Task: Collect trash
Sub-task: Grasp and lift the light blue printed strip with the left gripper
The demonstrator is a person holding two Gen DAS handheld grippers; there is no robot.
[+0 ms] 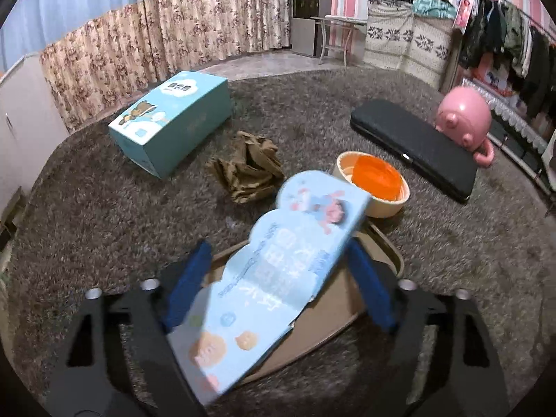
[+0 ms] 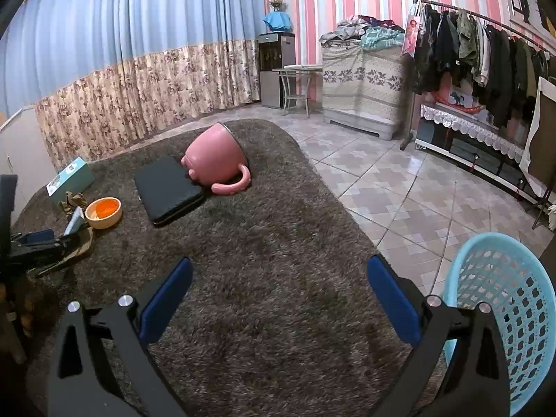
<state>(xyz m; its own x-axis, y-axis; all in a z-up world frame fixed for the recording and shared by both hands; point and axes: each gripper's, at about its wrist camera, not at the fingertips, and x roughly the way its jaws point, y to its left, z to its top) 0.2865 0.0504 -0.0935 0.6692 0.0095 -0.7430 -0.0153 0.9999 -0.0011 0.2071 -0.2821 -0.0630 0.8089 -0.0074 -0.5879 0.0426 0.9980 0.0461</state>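
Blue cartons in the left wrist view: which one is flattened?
The carton between the jaws of the left gripper is flat; the box near the curtain is whole.

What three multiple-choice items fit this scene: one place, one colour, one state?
1. Where is the light blue basket?
A. on the clothes rack
B. by the curtain
C. beside the right claw

2. What colour is the inside of the beige bowl?
A. orange
B. green
C. black

3. How does the pink mug sit?
A. upright
B. on its side
C. in the basket

Answers:
1. C, as it fills the right wrist view's lower right corner, next to the claw.
2. A, as the interior is bright orange.
3. B, as its rim faces sideways and its handle rests on the rug.
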